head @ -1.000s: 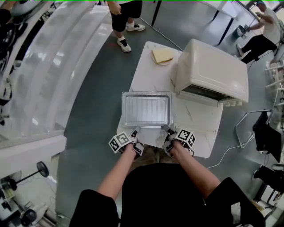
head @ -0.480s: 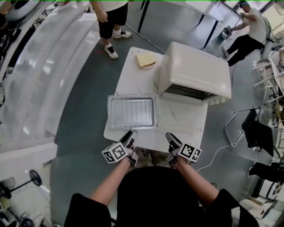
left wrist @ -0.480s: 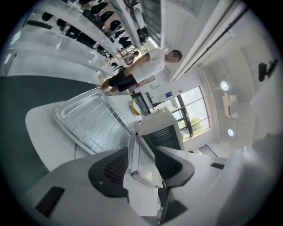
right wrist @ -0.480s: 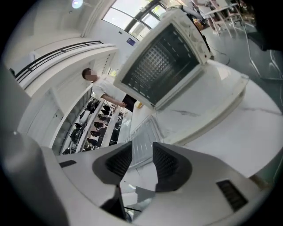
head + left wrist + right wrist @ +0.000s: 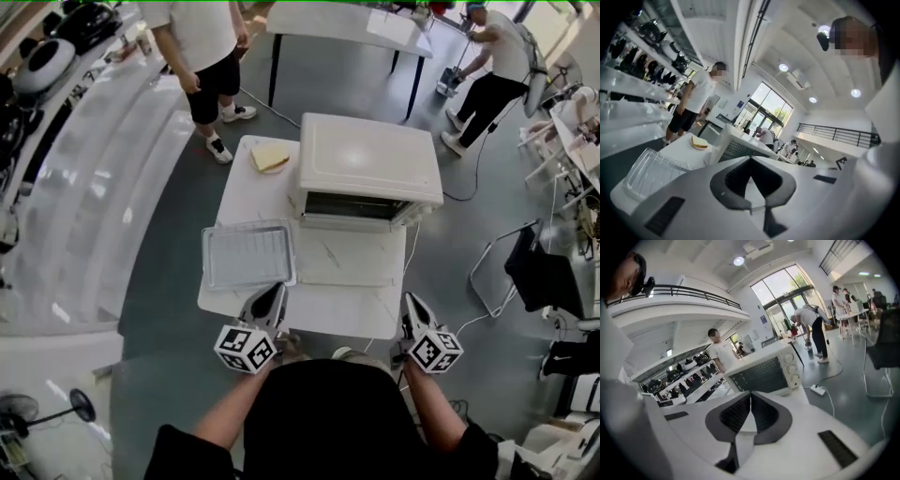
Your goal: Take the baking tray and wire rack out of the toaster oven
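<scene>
The left gripper (image 5: 276, 291) has just closed its jaws, and they now meet pad to pad with nothing between them. The right gripper (image 5: 411, 302) has done the same and is also empty. Both are held up at the near edge of the white table (image 5: 347, 272), well apart from each other, each with its marker cube toward the person's body. Neither touches anything on the table. Just beyond the left gripper, the baking tray (image 5: 248, 226) lies flat on the near left part of the table, against its left edge. The wire rack (image 5: 249, 258) lies in the tray. The cream toaster oven (image 5: 367, 159) stands on the far right part of the table, its dark front facing the person and apart from the tray. A slice of bread (image 5: 270, 157) lies at the far left corner, just beside the oven. On the grey floor behind the table, one person (image 5: 199, 37) stands and another (image 5: 495, 75) bends over.
</scene>
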